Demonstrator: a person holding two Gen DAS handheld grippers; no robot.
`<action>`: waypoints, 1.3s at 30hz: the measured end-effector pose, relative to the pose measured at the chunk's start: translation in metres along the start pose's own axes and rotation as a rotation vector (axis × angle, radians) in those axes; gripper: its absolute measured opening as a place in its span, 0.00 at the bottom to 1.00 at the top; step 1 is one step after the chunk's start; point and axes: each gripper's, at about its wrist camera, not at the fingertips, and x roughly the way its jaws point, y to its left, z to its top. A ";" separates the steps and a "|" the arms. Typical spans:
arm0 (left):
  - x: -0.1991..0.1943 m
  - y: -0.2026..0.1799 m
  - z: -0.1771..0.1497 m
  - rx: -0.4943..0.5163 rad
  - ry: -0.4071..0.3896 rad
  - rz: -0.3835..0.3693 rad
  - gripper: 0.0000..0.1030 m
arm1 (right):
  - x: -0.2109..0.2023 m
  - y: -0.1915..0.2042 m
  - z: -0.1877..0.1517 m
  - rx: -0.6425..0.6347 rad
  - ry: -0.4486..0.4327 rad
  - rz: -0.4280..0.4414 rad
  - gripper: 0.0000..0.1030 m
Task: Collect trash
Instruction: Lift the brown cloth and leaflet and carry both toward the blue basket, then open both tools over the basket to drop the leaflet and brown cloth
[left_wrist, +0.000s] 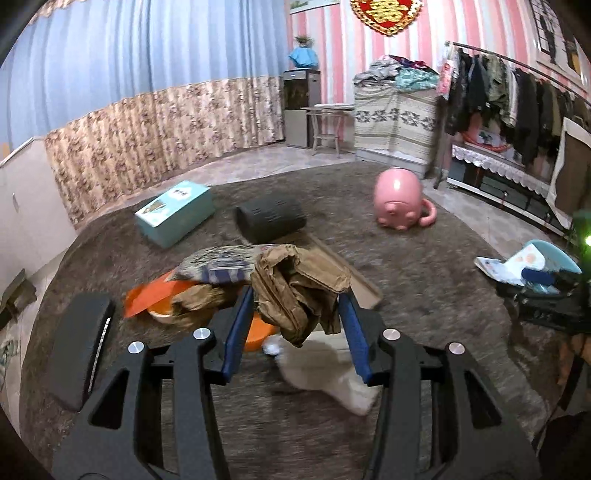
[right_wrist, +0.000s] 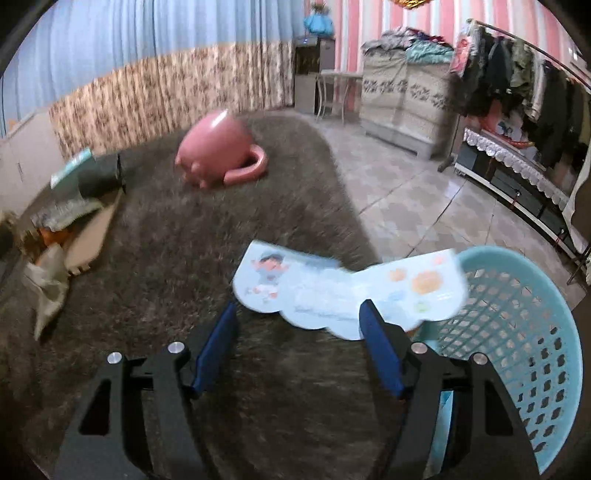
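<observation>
In the left wrist view my left gripper (left_wrist: 295, 295) is shut on a crumpled brown paper bag (left_wrist: 295, 284), which hangs between its blue pads above the brown rug. Under it lies a heap of litter: an orange piece (left_wrist: 155, 295), patterned wrapping (left_wrist: 218, 264), a cardboard strip (left_wrist: 354, 277) and a white scrap (left_wrist: 325, 373). In the right wrist view my right gripper (right_wrist: 298, 306) is open with nothing between its pads. Just ahead of its tips a light blue picture card (right_wrist: 351, 291) rests half on the rug and half over the rim of a pale blue plastic basket (right_wrist: 524, 332).
A pink pig-shaped toy (left_wrist: 399, 199) lies on the rug (right_wrist: 177, 280), with a teal box (left_wrist: 173, 212) and a black cylinder (left_wrist: 271, 218) further left. A flat black object (left_wrist: 79, 350) lies near left. Tiled floor (right_wrist: 406, 192), a clothes rack (right_wrist: 524, 74) and covered furniture stand beyond.
</observation>
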 end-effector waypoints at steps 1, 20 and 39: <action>0.000 0.005 0.000 -0.007 0.000 0.004 0.47 | 0.005 0.006 -0.001 -0.028 0.011 -0.028 0.67; -0.019 0.010 0.028 0.006 -0.067 0.004 0.46 | -0.073 -0.027 0.014 0.059 -0.220 0.006 0.05; -0.018 -0.196 0.054 0.189 -0.115 -0.299 0.46 | -0.131 -0.189 -0.038 0.415 -0.308 -0.081 0.02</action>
